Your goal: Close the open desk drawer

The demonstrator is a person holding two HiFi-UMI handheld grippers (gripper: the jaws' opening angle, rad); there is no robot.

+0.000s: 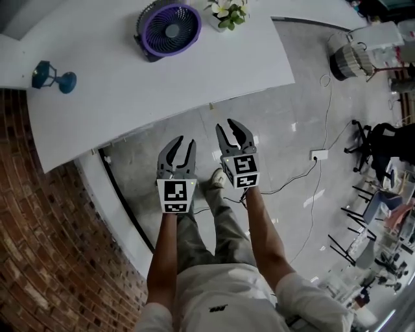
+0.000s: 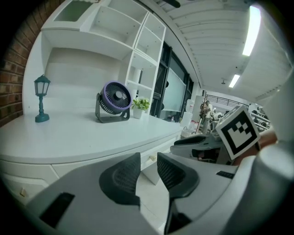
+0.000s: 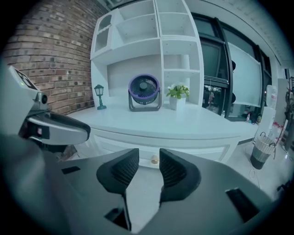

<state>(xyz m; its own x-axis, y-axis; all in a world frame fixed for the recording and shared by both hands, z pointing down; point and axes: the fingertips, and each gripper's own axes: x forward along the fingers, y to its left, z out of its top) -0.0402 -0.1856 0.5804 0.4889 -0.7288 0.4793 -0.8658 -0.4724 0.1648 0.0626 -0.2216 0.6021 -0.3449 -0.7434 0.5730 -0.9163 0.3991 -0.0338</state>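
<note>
The drawer sits in the front of the white desk, just under the curved edge of the top. Its small round knob shows in the gap between the jaws of the right gripper. In the left gripper view the drawer front seems to stand out a little from the desk front. The left gripper and the right one hang side by side before this edge, near it but not touching, above bare grey floor. The 2 jaws of each stand a little apart, with nothing held between them. Well back from the edge stand a purple fan, a plant and a small teal lamp.
</note>
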